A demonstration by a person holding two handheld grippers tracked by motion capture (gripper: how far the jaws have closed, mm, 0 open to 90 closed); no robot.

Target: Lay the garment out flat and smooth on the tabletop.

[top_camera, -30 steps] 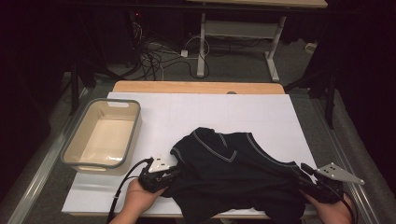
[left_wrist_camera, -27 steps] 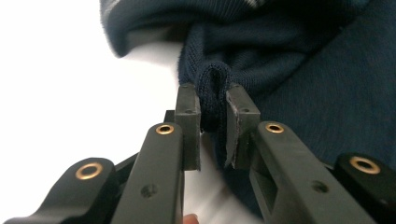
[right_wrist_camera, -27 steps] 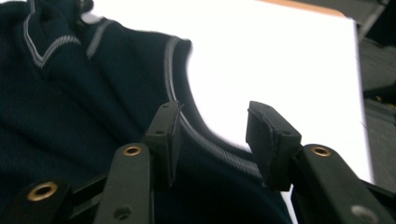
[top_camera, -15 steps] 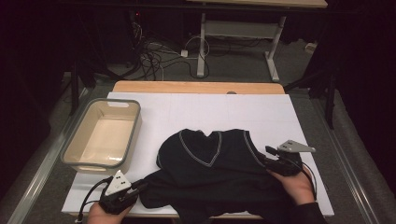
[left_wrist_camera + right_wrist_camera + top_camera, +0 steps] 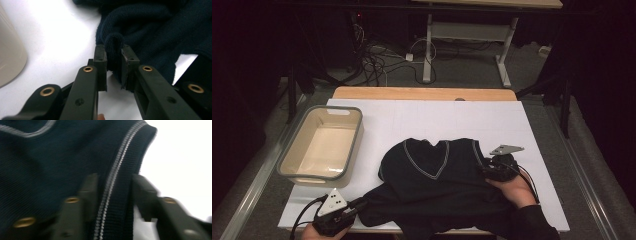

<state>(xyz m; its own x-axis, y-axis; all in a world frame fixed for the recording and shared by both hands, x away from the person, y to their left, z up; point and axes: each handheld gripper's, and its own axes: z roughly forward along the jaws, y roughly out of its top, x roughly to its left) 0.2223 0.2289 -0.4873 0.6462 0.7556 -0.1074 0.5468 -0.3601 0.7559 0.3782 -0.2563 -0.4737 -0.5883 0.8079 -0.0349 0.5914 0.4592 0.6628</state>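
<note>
High view, sweater (image 5: 432, 175) near table edge (image 5: 437, 232)

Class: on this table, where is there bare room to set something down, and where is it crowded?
Free: the white table between the far edge and the dark vest; the strip right of the vest. Crowded: the near edge, with left gripper, right gripper and vest. The tub takes the left.

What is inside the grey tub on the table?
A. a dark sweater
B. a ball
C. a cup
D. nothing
D: the tub shows just its bare pale floor, while the dark sweater lies beside it on the white table.
</note>
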